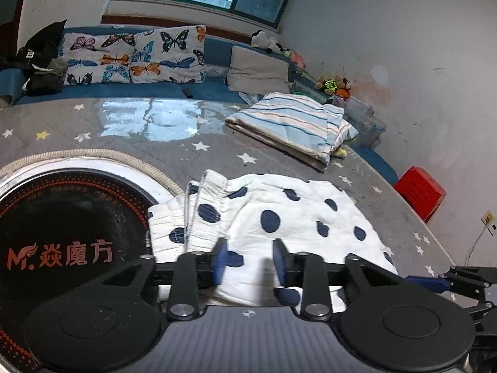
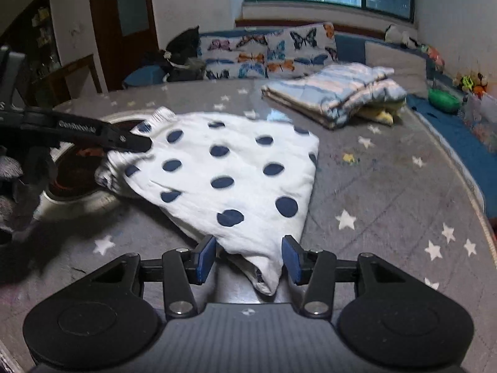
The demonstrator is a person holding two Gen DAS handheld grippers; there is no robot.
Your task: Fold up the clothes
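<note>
A white garment with dark blue dots [image 1: 279, 214] lies folded on the grey star-patterned table [image 1: 217, 146]; its ribbed waistband end lies over a round black hotplate [image 1: 71, 217]. My left gripper [image 1: 250, 262] is open just above the garment's near edge, with cloth between the blue pads. In the right wrist view the garment [image 2: 230, 171] spreads ahead, and its lower corner lies between the open jaws of my right gripper [image 2: 248, 259]. The left gripper's finger [image 2: 124, 138] rests at the garment's waistband end.
A folded striped blanket [image 1: 298, 124] lies at the table's far right, also in the right wrist view [image 2: 338, 93]. Butterfly pillows [image 1: 133, 56] and a grey pillow [image 1: 257, 71] line the blue bench behind. A red stool [image 1: 419, 191] stands by the wall.
</note>
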